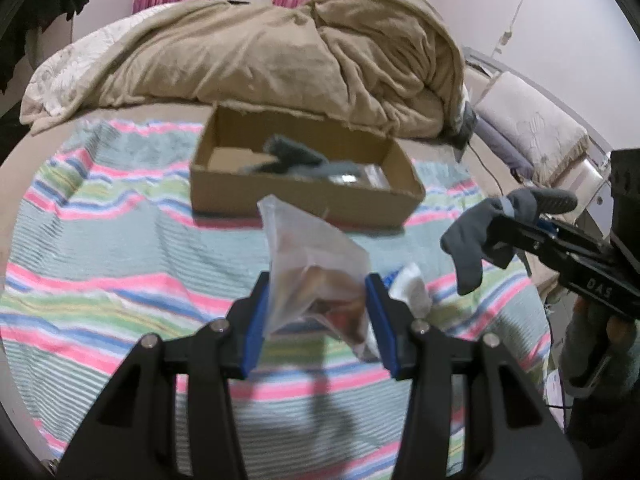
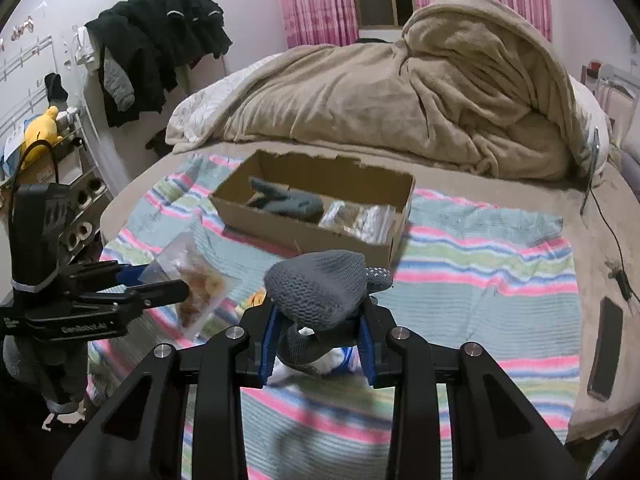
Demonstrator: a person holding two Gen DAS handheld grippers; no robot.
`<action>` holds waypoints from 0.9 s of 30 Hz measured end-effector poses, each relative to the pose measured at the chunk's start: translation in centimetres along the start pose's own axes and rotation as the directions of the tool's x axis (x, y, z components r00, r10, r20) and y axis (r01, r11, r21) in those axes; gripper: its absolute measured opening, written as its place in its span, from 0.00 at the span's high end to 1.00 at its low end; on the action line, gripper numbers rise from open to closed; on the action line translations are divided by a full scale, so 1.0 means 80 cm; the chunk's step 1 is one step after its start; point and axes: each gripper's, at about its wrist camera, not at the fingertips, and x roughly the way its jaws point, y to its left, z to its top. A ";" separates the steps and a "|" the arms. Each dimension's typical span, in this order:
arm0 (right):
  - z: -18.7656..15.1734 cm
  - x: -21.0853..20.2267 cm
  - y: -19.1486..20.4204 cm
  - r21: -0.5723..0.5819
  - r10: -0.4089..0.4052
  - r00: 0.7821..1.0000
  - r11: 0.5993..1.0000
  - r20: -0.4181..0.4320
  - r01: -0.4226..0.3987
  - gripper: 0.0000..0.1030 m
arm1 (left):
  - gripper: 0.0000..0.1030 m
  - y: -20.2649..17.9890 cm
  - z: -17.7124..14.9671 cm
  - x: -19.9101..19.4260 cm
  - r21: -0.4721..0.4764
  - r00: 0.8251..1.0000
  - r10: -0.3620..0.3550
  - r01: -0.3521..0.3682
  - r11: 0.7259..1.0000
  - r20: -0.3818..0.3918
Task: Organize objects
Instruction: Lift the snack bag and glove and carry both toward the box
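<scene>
We've got both grippers raised over the striped blanket (image 1: 120, 240) w/ the cardboard box (image 1: 304, 196) ahead: left gripper (image 1: 318, 312) clamped on a clear plastic bag (image 1: 316, 272), right gripper (image 2: 320, 334) clamped on a grey knit sock (image 2: 316, 286).
</scene>
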 end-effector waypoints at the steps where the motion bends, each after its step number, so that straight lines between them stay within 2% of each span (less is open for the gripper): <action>1: 0.003 0.001 0.000 0.000 -0.001 1.000 1.000 0.005 0.001 0.66 | 0.54 0.002 0.004 -0.002 0.000 1.000 0.002 -0.002 1.000 0.008; 11: 0.051 0.023 0.000 -0.022 -0.004 0.999 1.000 0.044 0.004 0.66 | 0.54 0.027 0.061 -0.003 0.000 0.997 0.007 -0.007 1.000 0.079; 27: 0.112 0.084 0.002 -0.059 0.010 0.999 0.998 0.048 -0.007 0.66 | 0.54 0.050 0.122 0.033 0.016 0.994 0.006 -0.008 1.000 0.111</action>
